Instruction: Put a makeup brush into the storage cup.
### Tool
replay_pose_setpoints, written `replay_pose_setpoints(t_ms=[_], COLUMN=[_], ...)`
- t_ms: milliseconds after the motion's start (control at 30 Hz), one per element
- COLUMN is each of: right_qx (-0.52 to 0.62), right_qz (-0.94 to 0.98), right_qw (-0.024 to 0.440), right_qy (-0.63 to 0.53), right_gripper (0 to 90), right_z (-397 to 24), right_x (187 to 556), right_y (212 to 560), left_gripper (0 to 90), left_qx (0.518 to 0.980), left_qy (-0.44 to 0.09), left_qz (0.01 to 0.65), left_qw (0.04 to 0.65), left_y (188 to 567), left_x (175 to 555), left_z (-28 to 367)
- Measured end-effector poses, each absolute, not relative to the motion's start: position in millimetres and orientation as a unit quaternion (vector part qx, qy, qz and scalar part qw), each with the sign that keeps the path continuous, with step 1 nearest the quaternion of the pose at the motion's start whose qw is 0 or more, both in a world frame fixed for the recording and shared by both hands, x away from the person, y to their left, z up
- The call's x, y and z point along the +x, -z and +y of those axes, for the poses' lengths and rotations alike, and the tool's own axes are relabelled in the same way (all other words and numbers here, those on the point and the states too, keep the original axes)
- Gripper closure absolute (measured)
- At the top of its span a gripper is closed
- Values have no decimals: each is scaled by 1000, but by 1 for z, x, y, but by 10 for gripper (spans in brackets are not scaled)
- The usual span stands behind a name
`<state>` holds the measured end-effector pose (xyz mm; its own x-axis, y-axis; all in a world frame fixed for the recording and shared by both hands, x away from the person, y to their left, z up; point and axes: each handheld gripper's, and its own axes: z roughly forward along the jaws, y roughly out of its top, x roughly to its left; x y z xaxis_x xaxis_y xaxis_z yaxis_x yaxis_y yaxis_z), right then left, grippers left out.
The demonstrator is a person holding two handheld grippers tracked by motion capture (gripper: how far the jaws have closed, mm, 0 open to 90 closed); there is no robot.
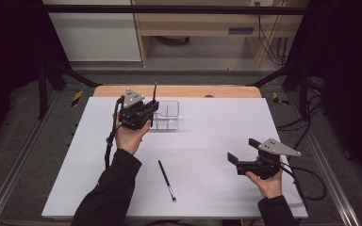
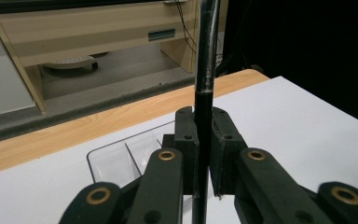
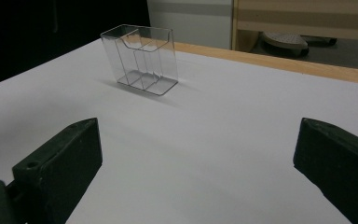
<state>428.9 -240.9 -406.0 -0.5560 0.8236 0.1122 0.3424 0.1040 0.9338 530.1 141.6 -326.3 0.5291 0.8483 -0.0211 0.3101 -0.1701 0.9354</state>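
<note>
While the near edge of the white board (image 1: 207,197) has the person's two dark sleeves coming in over it, the first loose thing you hit is a black pen (image 1: 166,180) lying flat on the sheet, tilted a bit, between the two forearms and touching nothing else. Off to the right of it, the right gripper (image 1: 240,155) sits low over the board in the person's hand, jaws spread wide apart with nothing between them; in the right gripper view you can see bare white sheet between the two black tips, so it's definitely not holding anything.

Further back on the left side, the left gripper (image 2: 204,154) is pinched tight on a second black pen (image 2: 204,93). That one stands pretty much upright, clamped between the two pads, with its top poking up above the jaws in the high view and its lower end running down out of frame in the left gripper view.

Right behind and just beside that gripper is the clear plastic holder (image 3: 141,58), a little see-through box with dividers inside, standing upright on the sheet. I can't tell whether the pen's lower end is over a compartment.

Past that is the wooden table edge (image 1: 179,91), then the floor and a light wood cabinet (image 1: 193,23).
</note>
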Motion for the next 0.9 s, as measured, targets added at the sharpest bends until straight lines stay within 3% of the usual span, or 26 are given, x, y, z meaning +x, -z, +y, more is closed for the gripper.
replay_pose_setpoints(t_ms=[900], right_qx=[407], right_qz=[708], right_qw=[226], right_qy=[-531], right_gripper=[16], right_z=[-240], right_x=[430], right_y=[406], left_gripper=[831], left_qx=[712], left_qy=[-276], left_qz=[421], left_qw=[490], left_y=[324], left_x=[584], left_z=[123])
